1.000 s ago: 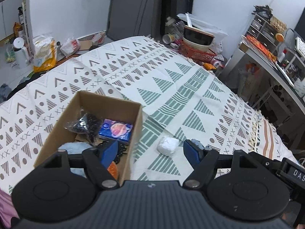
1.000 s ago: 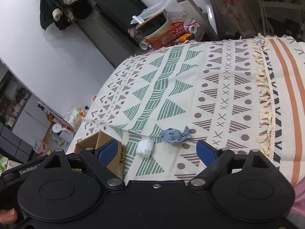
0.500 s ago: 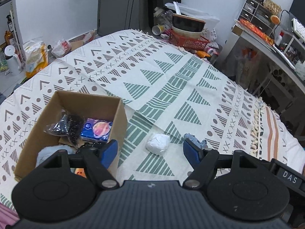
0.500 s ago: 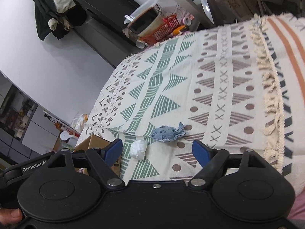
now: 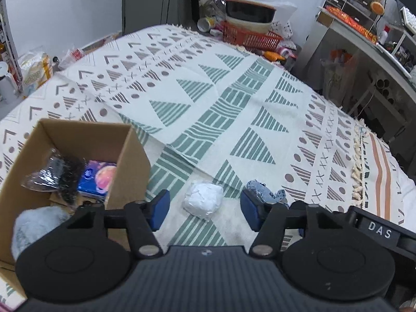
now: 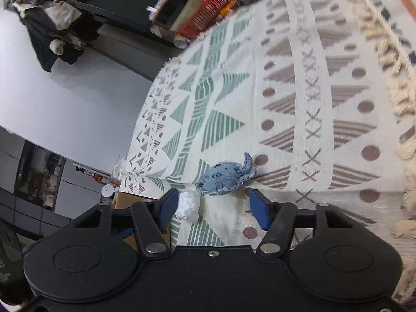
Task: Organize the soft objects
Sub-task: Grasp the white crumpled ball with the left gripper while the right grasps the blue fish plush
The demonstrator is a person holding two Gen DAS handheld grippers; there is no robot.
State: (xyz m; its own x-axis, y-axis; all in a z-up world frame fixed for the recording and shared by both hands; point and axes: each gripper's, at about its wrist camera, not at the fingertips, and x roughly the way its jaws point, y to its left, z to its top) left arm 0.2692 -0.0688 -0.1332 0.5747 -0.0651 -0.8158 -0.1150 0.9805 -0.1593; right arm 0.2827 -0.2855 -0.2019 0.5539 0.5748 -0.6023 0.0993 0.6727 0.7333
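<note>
— Two soft things are seen lying loose on the patterned blanket (image 5: 234,109): a white bundle (image 5: 203,200) and a blue plush whale (image 6: 225,176). How are they placed against the cardboard box (image 5: 124,171)?

— The white bundle is found just beside the box's right wall, apart from it by a strip of blanket. The blue plush whale is set farther from the box, on the bundle's far side, near it but not touching.

— And what is held in the box?

— A grey-blue fluffy ball (image 5: 36,223) is seen at the box's near end, a crinkled dark packet (image 5: 56,176) in the middle, and a blue pack with a pink print (image 5: 97,179) against the box's right wall.

— How are the tongs described?

— The left tongs (image 5: 205,209) are released, spread wide with nothing between the blue pads; the white bundle is framed just ahead of the gap, right of the box. The right tongs (image 6: 213,206) are likewise spread and empty, with the whale ahead of the gap and the bundle by the left pad; only a corner of the box is shown behind that pad.

— Is contact made with anything?

— None can be seen; whether the pads are raised off the blanket cannot be told.
</note>
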